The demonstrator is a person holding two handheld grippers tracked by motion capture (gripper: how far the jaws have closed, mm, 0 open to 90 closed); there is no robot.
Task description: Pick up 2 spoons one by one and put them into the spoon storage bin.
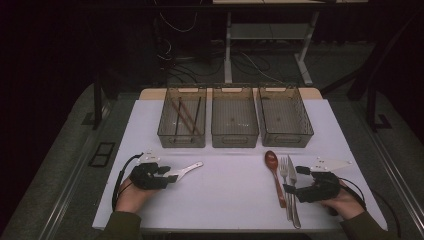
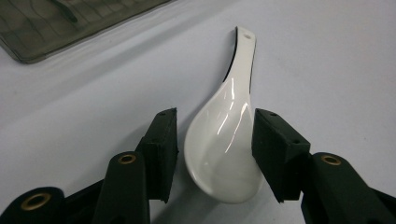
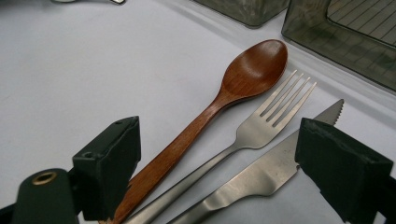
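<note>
Sorting cutlery into bins, by the look of it. White soup spoon (image 2: 224,149) lying on the table (image 1: 230,200) at about eight o'clock, bowl toward the person, handle aimed at two o'clock toward the left bin (image 1: 182,117). Left gripper (image 1: 172,176) straddling the bowl with jaws released: one pad just touching or nearly touching the bowl's edge, the other standing clear with a gap, so nothing clamped. Probably glazed ceramic, hence stiff, slick, fairly heavy for its size and liable to chip if dropped; curved bowl walls likely to squirt out from flat pads. Better hold judged at the neck where bowl narrows into handle, or across the flat-sided handle, squeezed gently and lifted level. Right gripper (image 1: 293,180) at about four o'clock, jaws wide apart around the handles of a wooden spoon (image 3: 219,109), fork (image 3: 254,128) and knife (image 3: 261,172), gripping none of them. Three bins along twelve o'clock, chopsticks (image 1: 186,117) in the left one.
</note>
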